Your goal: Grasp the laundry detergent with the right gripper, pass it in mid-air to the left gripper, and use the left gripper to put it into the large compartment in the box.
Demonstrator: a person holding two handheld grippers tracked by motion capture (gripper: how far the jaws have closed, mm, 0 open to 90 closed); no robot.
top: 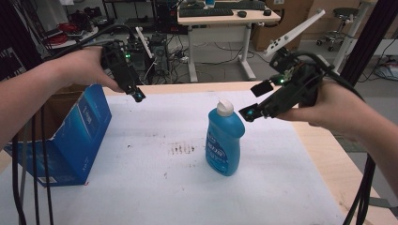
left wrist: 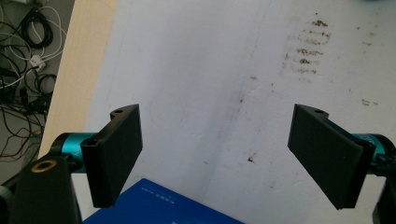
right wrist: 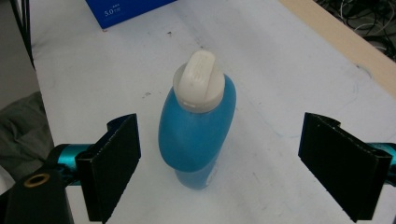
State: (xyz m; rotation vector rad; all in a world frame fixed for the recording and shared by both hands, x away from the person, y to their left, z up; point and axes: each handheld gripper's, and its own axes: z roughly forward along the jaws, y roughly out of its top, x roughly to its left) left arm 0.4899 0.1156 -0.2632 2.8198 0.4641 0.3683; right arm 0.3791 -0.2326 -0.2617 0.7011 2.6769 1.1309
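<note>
The right hand-held gripper [top: 256, 101] hangs with jaws spread wide, just beside the white cap [top: 225, 107] of a blue bottle [top: 224, 143]. The left hand-held gripper [top: 136, 93], also wide open, hovers over the far left of the surface [top: 155, 187], a white sheet with brown stains [top: 180, 149] on a wooden top. The bottle stands upright near the middle, long axis vertical, cap up. A blue box [top: 70, 136] stands at the left, well apart. Desks, cables and a stool fill the room behind.

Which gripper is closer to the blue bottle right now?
Right. The right gripper hangs open just beside the blue bottle's white cap, bottle framed between its jaws. The left gripper is open, off toward the blue box.
</note>
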